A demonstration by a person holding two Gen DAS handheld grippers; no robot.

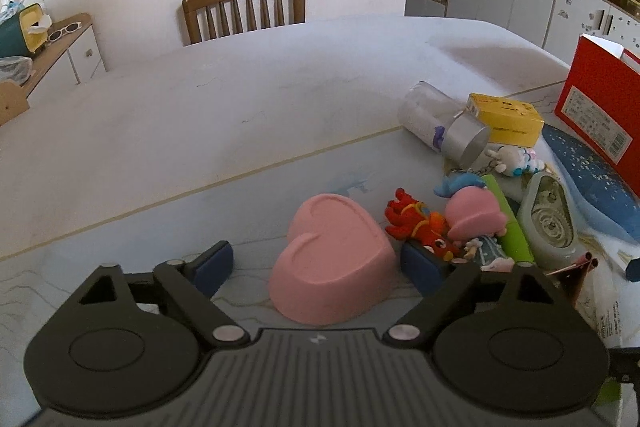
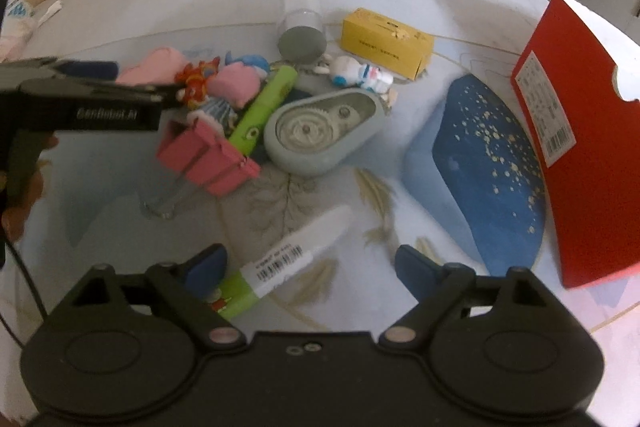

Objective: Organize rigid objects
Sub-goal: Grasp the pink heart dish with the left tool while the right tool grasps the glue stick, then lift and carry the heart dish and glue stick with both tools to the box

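Note:
A pink heart-shaped box (image 1: pixel 336 251) lies on the table between the fingers of my left gripper (image 1: pixel 316 267). The right pad sits close to the heart's side and the left pad stands clear of it, so this gripper is open. In the right wrist view a white and green tube with a barcode (image 2: pixel 296 259) lies on the table between the fingers of my right gripper (image 2: pixel 312 269), nearer the left finger. That gripper is open too, its pads off the tube. The left gripper's black housing (image 2: pixel 108 113) reaches in from the left.
A pile sits mid-table: red toy (image 1: pixel 416 223), pink-hatted doll (image 1: pixel 472 215), green tube (image 2: pixel 264 107), grey tape dispenser (image 2: pixel 324 131), pink binder clip (image 2: pixel 208 159), white figurine (image 2: pixel 360 73), yellow box (image 2: pixel 386 41), clear jar (image 2: pixel 302 23). A blue speckled tray (image 2: pixel 488 163) and red box (image 2: pixel 580 147) stand right.

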